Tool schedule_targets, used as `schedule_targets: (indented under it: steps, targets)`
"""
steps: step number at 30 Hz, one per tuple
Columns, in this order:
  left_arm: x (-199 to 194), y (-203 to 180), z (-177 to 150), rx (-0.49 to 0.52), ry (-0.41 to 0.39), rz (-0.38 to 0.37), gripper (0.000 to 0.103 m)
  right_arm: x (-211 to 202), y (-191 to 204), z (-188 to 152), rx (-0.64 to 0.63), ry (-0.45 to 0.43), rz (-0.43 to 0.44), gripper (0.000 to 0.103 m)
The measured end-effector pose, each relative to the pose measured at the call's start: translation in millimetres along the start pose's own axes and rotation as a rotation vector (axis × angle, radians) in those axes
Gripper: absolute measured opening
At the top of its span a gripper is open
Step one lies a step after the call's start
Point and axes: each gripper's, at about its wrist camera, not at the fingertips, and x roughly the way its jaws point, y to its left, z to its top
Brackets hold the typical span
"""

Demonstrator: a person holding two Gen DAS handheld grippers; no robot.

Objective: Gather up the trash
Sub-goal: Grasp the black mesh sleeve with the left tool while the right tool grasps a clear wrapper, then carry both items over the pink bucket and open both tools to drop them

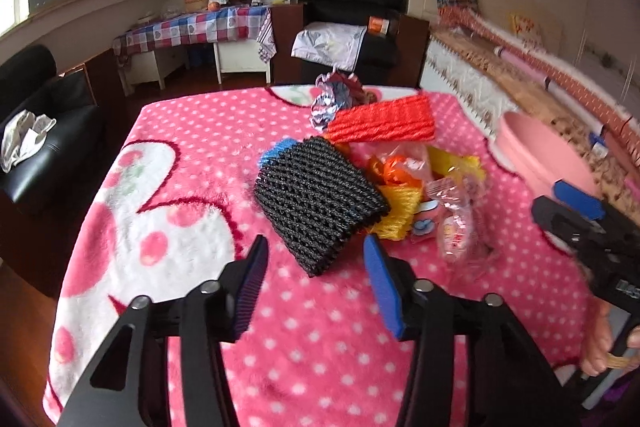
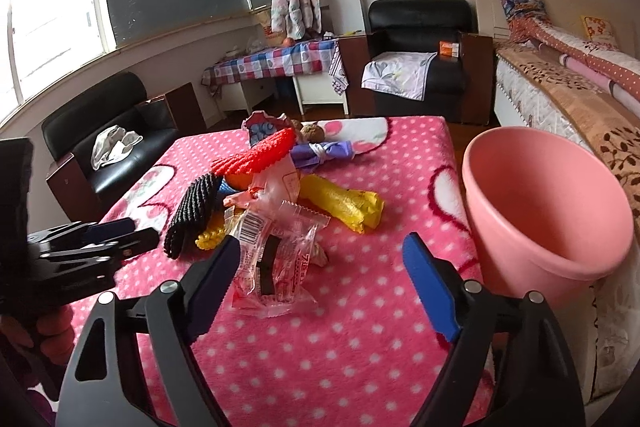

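Note:
A heap of trash lies on the pink dotted blanket [image 2: 340, 347]. It holds a black foam net [image 1: 320, 203], a red foam net [image 1: 384, 121], a yellow net [image 1: 400, 217], a yellow packet [image 2: 344, 205] and clear wrappers [image 2: 276, 267]. My left gripper [image 1: 316, 247] is open, and the black net's near corner lies between its tips without touching the pads. My right gripper [image 2: 322, 243] stands open around the nearest clear wrapper, which sits close to its left finger. An empty pink bucket [image 2: 520, 275] stands at the table's right edge.
A bed with rolled bedding [image 2: 580, 99] runs along the right, just behind the bucket. Black armchairs [image 2: 120, 131] stand left and beyond the table's far edge. A checked-cloth side table [image 2: 276, 61] is by the window. A person's hand [image 1: 600, 351] holds the right gripper's handle.

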Motion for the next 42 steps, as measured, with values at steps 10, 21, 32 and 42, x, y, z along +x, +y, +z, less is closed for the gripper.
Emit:
schedule_targets:
  steps: [10, 21, 32, 42]
  targets:
    - [28.0, -6.9, 4.0, 0.049, 0.052, 0.000, 0.040, 10.1, 10.5, -2.8, -0.006, 0.064, 0.073, 0.081]
    - [23.2, 19.8, 1.6, -0.042, 0.038, -0.044, 0.013, 32.2, 31.6, -0.3, 0.017, 0.161, 0.173, 0.066]
    - [1.1, 39.1, 4.5, -0.129, -0.025, -0.090, 0.013, 52.5, 40.3, 0.0, 0.021, 0.229, 0.136, 0.022]
    - [-23.1, 30.9, 13.4, -0.125, -0.093, -0.148, 0.013, 30.2, 26.1, 6.7, 0.058, 0.163, 0.172, 0.010]
